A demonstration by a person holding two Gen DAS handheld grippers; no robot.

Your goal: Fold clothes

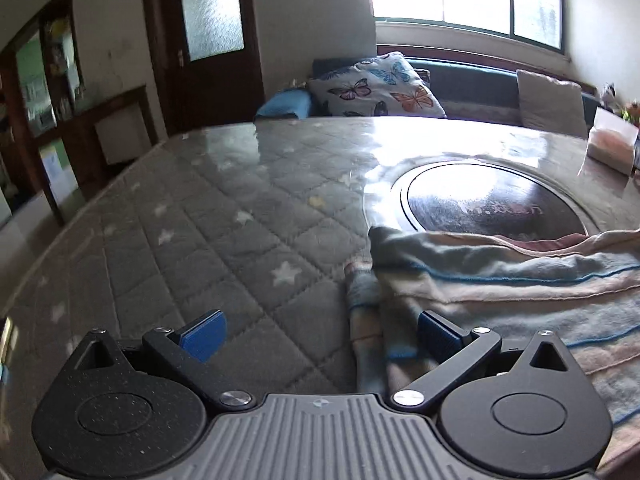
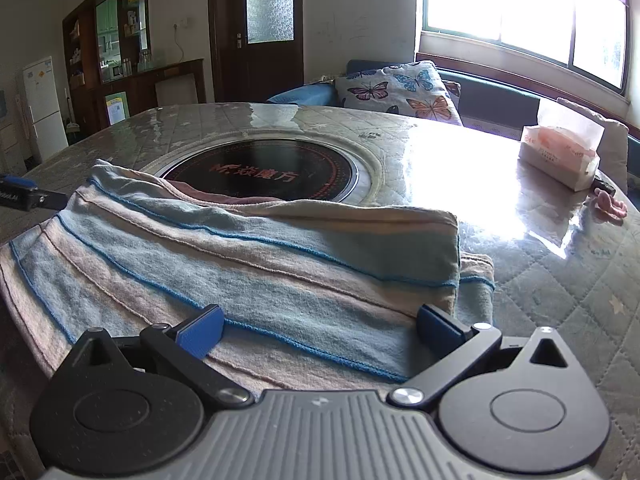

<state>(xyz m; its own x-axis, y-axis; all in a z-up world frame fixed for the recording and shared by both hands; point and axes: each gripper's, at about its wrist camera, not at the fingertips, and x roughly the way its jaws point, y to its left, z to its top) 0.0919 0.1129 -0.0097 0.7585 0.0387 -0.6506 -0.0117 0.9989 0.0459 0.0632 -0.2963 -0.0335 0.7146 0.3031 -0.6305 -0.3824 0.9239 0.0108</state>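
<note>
Both claws spread wide, empty; striped blue/pink garment folded on table.

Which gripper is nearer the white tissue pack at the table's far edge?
Right. The right gripper hangs open over the folded striped blue-and-pink garment, tissue pack ahead to its right. The left gripper is open at the garment's opposite end.

Garment: soft, matt knit cloth with stitched ridges. Surface: quilted fabric under a glossy, reflective clear film. Inset cooktop: smooth, glossy glass with a metal ring. Gripper: matt black plastic, ribbed blue pads, shiny metal screws. Tissue pack: thin, crinkled plastic wrap.
</note>
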